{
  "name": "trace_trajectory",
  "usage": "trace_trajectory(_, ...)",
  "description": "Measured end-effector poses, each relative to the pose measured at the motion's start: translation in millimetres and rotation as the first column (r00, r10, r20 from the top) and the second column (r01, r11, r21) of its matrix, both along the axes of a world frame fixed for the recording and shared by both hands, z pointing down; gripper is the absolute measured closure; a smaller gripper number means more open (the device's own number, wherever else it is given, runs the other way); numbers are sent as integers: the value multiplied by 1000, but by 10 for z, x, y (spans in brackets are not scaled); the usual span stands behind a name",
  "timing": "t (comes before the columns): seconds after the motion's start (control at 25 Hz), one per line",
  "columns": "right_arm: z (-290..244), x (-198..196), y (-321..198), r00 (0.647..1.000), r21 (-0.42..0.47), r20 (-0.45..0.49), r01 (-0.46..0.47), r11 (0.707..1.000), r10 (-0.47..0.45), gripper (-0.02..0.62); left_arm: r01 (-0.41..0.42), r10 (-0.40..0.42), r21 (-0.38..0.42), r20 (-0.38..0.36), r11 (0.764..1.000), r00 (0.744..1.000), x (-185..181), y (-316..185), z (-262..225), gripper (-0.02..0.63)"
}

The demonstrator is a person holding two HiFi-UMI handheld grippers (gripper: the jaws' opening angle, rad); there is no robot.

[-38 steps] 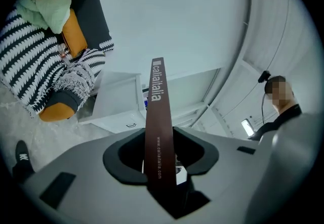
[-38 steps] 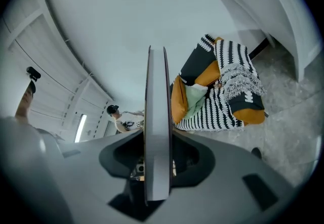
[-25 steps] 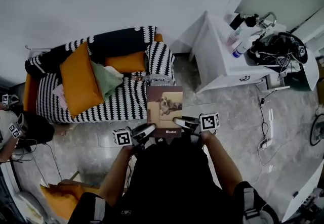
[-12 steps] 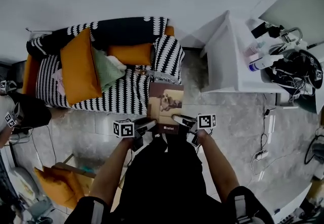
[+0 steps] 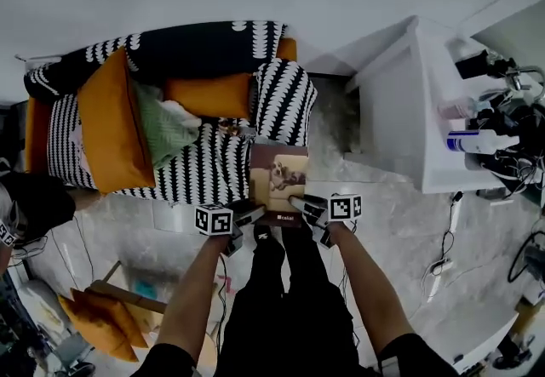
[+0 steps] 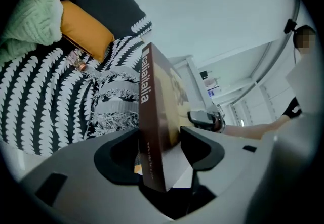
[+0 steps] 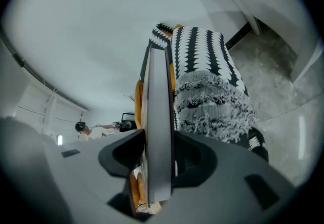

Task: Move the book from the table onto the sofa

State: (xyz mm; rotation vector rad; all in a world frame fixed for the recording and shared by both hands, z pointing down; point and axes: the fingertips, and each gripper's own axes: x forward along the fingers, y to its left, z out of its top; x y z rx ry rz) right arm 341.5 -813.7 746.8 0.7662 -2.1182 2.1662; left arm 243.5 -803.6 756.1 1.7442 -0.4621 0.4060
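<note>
The book [image 5: 278, 178], brown with a dog picture on its cover, is held out flat over the front right corner of the striped sofa [image 5: 196, 169]. I cannot tell whether its far end rests on the seat. My right gripper [image 5: 300, 203] is shut on the book's near right corner, and the right gripper view shows the page edge [image 7: 158, 117] clamped between the jaws. My left gripper [image 5: 253, 215] is at the near left corner. Its jaws have just been opening and stand wide, with the book's spine [image 6: 152, 117] between them and loose in the gap.
On the sofa lie a large orange cushion [image 5: 106, 133], a green knitted throw [image 5: 162, 128] and a striped armrest cover [image 5: 285, 99]. A white cabinet [image 5: 400, 120] with bottles stands to the right. Orange cushions [image 5: 94, 324] and cables [image 5: 443, 265] lie on the floor.
Both grippers have come down and forward with the book, so the sofa is closer. The left gripper's jaws have widened around the book. The right grip is unchanged.
</note>
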Motion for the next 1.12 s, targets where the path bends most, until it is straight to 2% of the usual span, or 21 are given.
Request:
trace_trajectory(0.2, 438, 73, -242, 992, 10, -116, 40, 999, -38, 426, -88, 86, 11, 128, 996, 988, 73, -219, 507, 351)
trace_trajectory(0.36, 650, 157, -264, 981, -27, -188, 42, 999, -46, 413, -92, 94, -20, 125, 996, 988, 172, -253, 687, 351)
trace_trajectory(0.6, 740, 106, -243, 972, -57, -221, 63, 996, -75, 388, -49, 48, 10, 108, 999, 993, 131, -256, 709, 351)
trace_trajectory(0.72, 733, 21, -308, 967, -25, -234, 95, 995, -98, 388, -31, 29, 15, 112, 999, 993, 47, -267, 715, 351)
trace_trajectory(0.84, 763, 65, -372, 960, 2, -263, 103, 995, -99, 377, -59, 56, 22, 119, 998, 991, 52, -308, 728, 351)
trace_trajectory(0.96, 796, 150, -361, 951, -8, -296, 88, 996, -87, 333, -81, 82, -15, 108, 997, 991, 70, -304, 737, 351)
trace_trajectory(1.12, 753, 182, -333, 946, 7, -317, 78, 997, -71, 331, -42, 48, -60, 100, 997, 994, -14, -299, 759, 351)
